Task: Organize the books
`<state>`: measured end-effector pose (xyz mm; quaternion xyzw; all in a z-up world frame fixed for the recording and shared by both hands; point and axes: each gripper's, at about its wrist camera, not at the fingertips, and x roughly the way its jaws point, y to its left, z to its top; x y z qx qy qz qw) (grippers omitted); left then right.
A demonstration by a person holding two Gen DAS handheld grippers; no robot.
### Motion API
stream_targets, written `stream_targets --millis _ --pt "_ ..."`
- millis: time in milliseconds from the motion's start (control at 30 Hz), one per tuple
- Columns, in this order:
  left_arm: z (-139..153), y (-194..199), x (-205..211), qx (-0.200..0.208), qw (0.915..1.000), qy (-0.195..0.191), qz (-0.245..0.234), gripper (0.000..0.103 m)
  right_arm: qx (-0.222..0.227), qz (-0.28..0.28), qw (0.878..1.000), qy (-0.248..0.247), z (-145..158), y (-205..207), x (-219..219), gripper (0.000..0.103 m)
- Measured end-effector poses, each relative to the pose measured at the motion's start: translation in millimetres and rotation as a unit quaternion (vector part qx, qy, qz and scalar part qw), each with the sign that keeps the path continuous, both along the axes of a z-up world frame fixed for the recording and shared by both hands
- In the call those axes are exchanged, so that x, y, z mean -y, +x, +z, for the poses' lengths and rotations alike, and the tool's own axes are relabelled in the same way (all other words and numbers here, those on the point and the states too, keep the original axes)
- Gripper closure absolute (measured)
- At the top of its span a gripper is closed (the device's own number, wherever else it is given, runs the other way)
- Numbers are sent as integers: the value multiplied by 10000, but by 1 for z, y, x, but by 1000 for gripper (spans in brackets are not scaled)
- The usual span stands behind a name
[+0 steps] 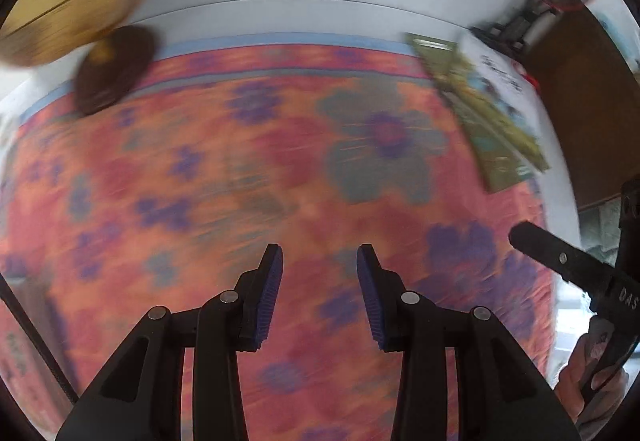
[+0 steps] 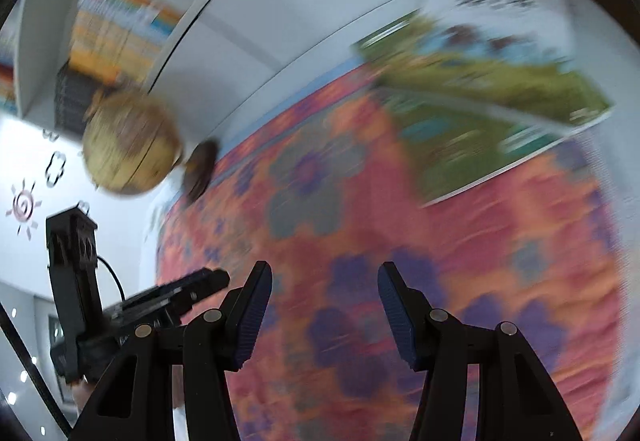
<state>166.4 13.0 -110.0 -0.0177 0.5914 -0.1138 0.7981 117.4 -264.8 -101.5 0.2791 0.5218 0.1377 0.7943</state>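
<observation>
Right wrist view gives us the clearest reading: the books (image 2: 480,81) lie flat at the far right corner of the surface (image 2: 360,241), which is covered in an orange flowered cloth. They sit ahead of the right hand-held gripper (image 2: 324,315) and off to its right, well apart from its tips. We count a green-covered book on top, with a white one showing past its far edge, though blur keeps us from telling how many there are. Their long axis runs diagonally from the near left toward the far right corner.

The right hand-held gripper stands moderately wide with nothing between its pads, only cloth below. It tilts down toward the surface.

In the left wrist view the left hand-held gripper (image 1: 320,293) is narrower, also empty, and points more steeply down at the middle of the cloth. From there the books (image 1: 480,113) lie far off to the upper right, so we judge the right hand to be the nearer one. Part of the right tool and the person's hand (image 1: 592,381) show at that view's right edge.

A globe (image 2: 128,145) stands at the far left corner, away from the books. We judge the next reach to be forward and rightward, with the jaws turned across the books' near edge.
</observation>
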Motion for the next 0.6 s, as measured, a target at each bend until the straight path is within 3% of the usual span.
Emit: stream_targets --millis 167,333,600 --pt "-6 29 53 248 9983 -370 -368 67 276 -829 9960 -165 6 13 72 50" --pt "-13 80 93 471 9944 -741 -596 67 329 -1348 9896 -388 -2 35 116 50" --pt "-22 117 137 784 9919 -609 -798 67 296 -1667 9840 -554 -10 46 139 50"
